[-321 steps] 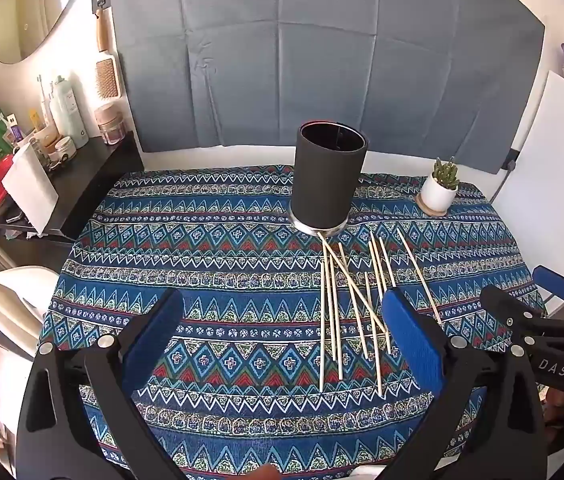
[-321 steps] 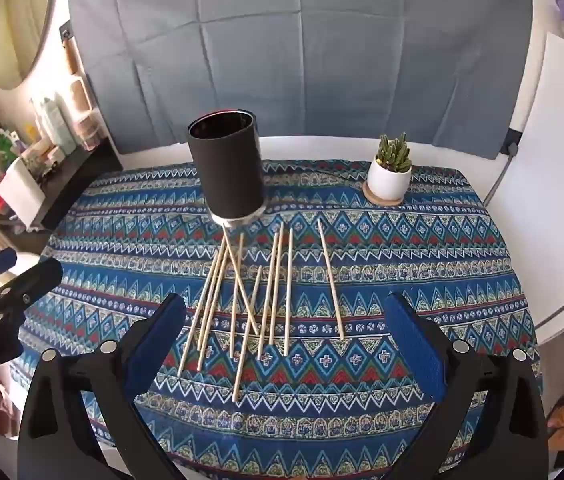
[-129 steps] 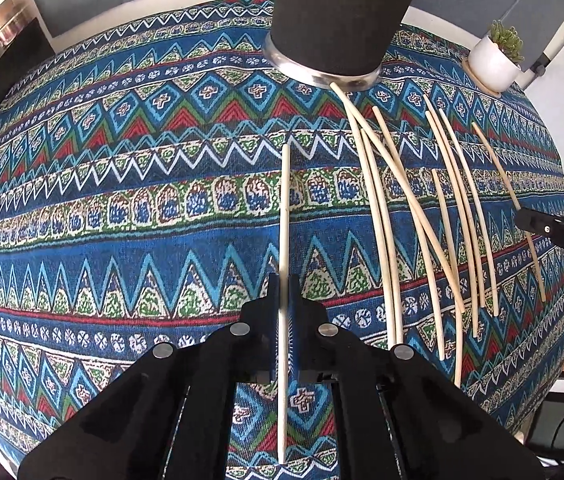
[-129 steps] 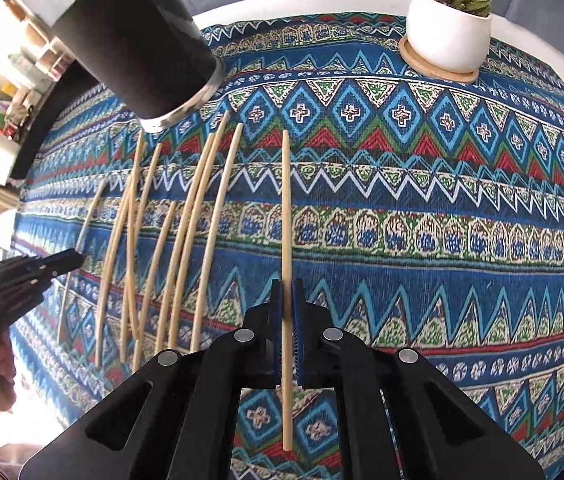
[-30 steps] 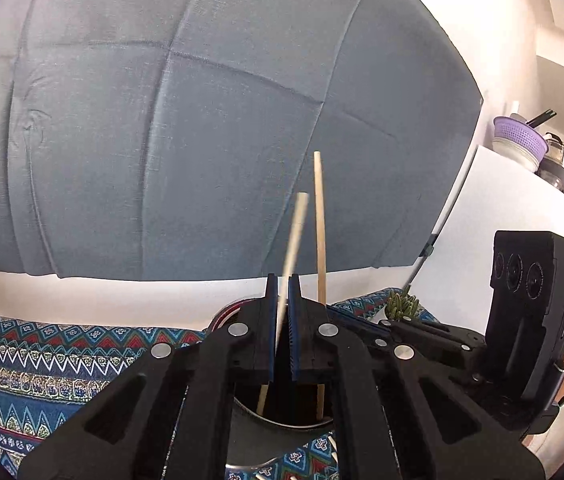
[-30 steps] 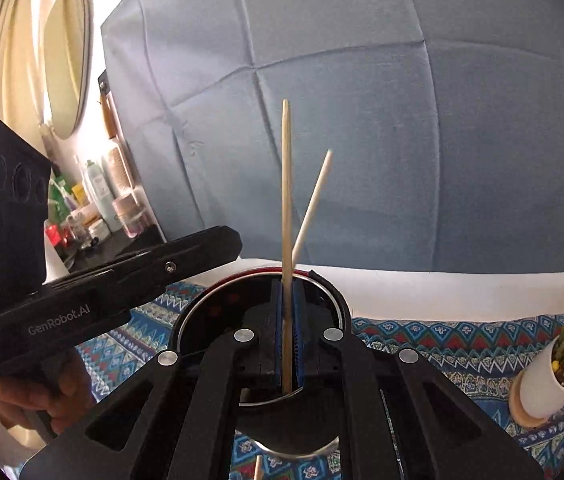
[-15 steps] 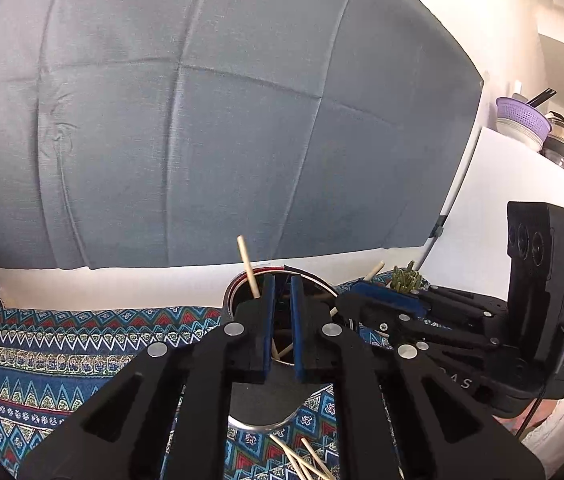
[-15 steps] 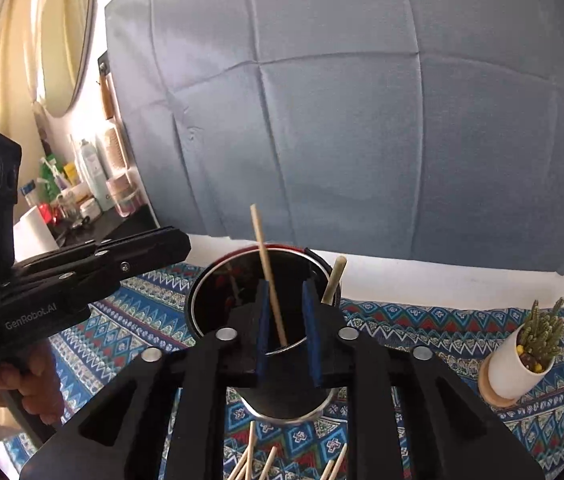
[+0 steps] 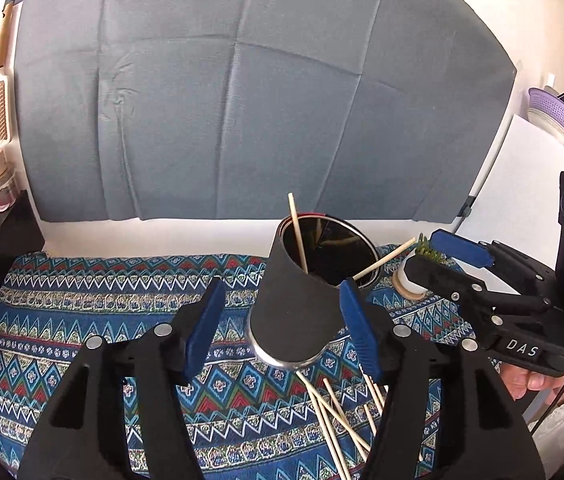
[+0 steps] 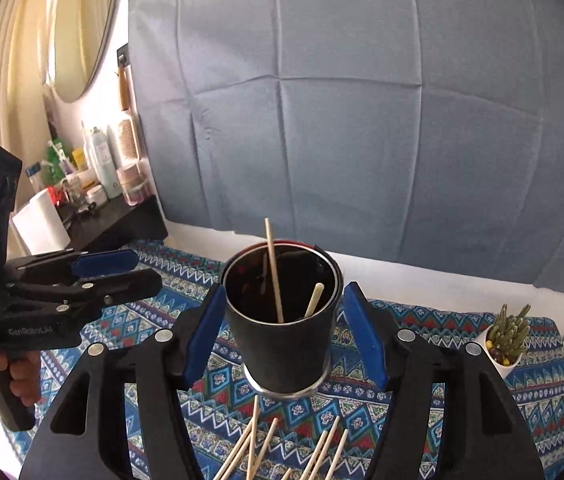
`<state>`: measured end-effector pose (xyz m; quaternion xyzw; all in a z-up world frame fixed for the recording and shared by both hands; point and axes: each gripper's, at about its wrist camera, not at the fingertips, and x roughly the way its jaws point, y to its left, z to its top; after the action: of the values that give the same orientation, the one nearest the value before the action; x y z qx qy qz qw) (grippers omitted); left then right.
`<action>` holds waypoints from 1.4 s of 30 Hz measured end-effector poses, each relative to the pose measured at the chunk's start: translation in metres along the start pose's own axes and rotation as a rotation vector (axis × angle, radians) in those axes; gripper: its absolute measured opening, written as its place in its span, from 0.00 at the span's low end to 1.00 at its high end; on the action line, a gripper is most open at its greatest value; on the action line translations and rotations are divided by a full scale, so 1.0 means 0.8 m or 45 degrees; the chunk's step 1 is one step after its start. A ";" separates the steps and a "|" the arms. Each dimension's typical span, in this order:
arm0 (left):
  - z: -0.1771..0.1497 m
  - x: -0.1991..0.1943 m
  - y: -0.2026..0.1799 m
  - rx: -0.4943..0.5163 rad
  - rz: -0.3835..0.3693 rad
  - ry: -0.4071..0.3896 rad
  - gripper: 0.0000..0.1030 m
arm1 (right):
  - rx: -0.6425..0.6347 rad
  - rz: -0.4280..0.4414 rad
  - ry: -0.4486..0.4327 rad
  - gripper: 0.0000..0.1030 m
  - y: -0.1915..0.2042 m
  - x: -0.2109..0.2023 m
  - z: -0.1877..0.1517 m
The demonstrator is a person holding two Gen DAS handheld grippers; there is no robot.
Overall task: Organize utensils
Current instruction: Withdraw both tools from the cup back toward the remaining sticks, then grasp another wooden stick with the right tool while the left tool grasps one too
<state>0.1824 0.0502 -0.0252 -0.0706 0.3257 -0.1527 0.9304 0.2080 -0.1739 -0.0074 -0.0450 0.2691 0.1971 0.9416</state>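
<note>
A black cup [image 9: 302, 300] stands on the patterned cloth [image 9: 102, 320] and holds two wooden sticks [image 9: 297, 232], which lean against its rim. It also shows in the right wrist view [image 10: 286, 340] with both sticks [image 10: 273, 272] inside. Several more sticks [image 9: 338, 412] lie on the cloth in front of the cup, also seen in the right wrist view [image 10: 266, 448]. My left gripper [image 9: 282, 324] is open and empty, its blue pads either side of the cup. My right gripper [image 10: 284, 336] is open and empty too, likewise framing the cup.
A small cactus in a white pot [image 10: 506, 340] stands at the right of the table. A dark shelf with bottles and jars [image 10: 98, 196] is at the left. A grey cloth [image 9: 242, 100] hangs behind the table.
Both grippers opened and let their sticks drop into the cup. Both have drawn back from it, and the loose sticks on the cloth have come into view.
</note>
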 end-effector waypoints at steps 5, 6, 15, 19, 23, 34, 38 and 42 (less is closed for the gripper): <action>-0.024 -0.003 0.008 -0.035 0.044 0.084 0.73 | -0.004 0.014 0.034 0.67 0.007 -0.009 -0.011; -0.029 -0.003 0.008 -0.041 0.056 0.099 0.76 | -0.004 0.013 0.043 0.69 0.007 -0.011 -0.014; -0.073 0.016 0.007 -0.088 0.076 0.279 0.87 | 0.006 -0.046 0.123 0.82 -0.001 -0.023 -0.050; -0.094 0.029 0.003 -0.099 0.085 0.366 0.88 | 0.032 -0.079 0.194 0.82 -0.014 -0.019 -0.071; -0.113 0.043 0.001 -0.104 0.093 0.443 0.91 | 0.046 -0.116 0.278 0.83 -0.024 -0.012 -0.098; -0.165 0.088 -0.017 -0.023 0.110 0.671 0.94 | 0.086 -0.191 0.498 0.83 -0.048 0.013 -0.173; -0.179 0.100 -0.020 -0.015 0.127 0.721 0.94 | 0.094 -0.219 0.558 0.83 -0.056 0.019 -0.193; -0.188 0.110 -0.021 -0.019 0.133 0.757 0.94 | 0.108 -0.244 0.606 0.83 -0.064 0.024 -0.207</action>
<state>0.1492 0.0008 -0.1895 -0.0128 0.5882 -0.1162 0.8002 0.1620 -0.2460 -0.1597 -0.0760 0.4857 0.0795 0.8672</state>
